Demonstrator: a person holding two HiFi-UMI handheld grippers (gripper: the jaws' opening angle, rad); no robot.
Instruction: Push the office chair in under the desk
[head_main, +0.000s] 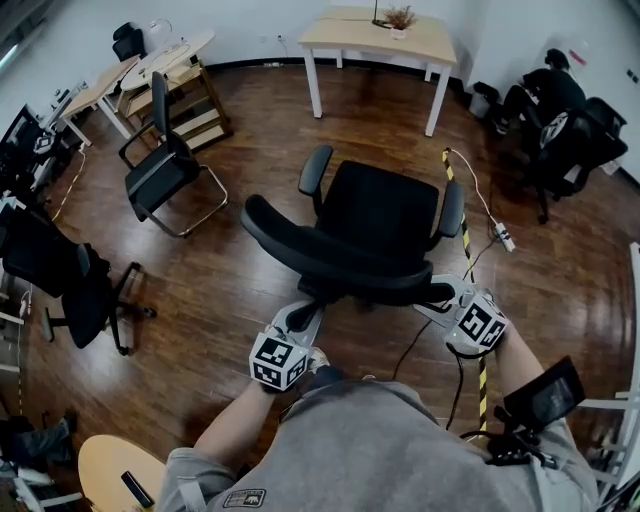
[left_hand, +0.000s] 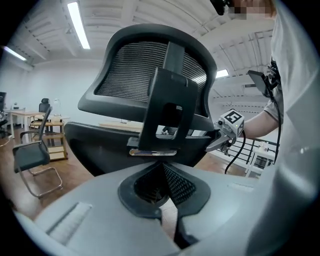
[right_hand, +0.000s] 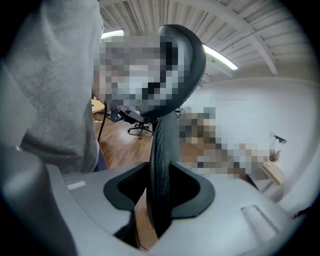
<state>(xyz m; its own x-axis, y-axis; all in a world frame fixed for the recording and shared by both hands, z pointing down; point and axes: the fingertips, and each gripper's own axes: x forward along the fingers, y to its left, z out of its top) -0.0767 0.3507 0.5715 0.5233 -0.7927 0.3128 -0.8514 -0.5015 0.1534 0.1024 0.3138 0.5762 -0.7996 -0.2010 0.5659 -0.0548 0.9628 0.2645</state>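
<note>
The office chair (head_main: 375, 225) stood directly ahead of both grippers with its back turned to them. Only the head view showed that it was not yet under the desk (head_main: 350, 38), which lay far beyond it across the wood floor (head_main: 250, 270). The left gripper view alone showed the chair's mesh back and the black bracket (left_hand: 167, 110) down its middle, just ahead of and above the left gripper (left_hand: 167, 202). That gripper's jaws were clenched together with nothing between them, and whether their tips touched the chair could not be told. The right gripper (right_hand: 159, 202) was grasping the chair. Its own view showed what the others hid: the ribbed black rim (right_hand: 162, 165) of the backrest ran upright between its jaws, pressed from both sides. On the desk, far ahead of the grippers, a small pot (head_main: 398, 32) held a dry, twiggy plant (head_main: 399, 15).
</note>
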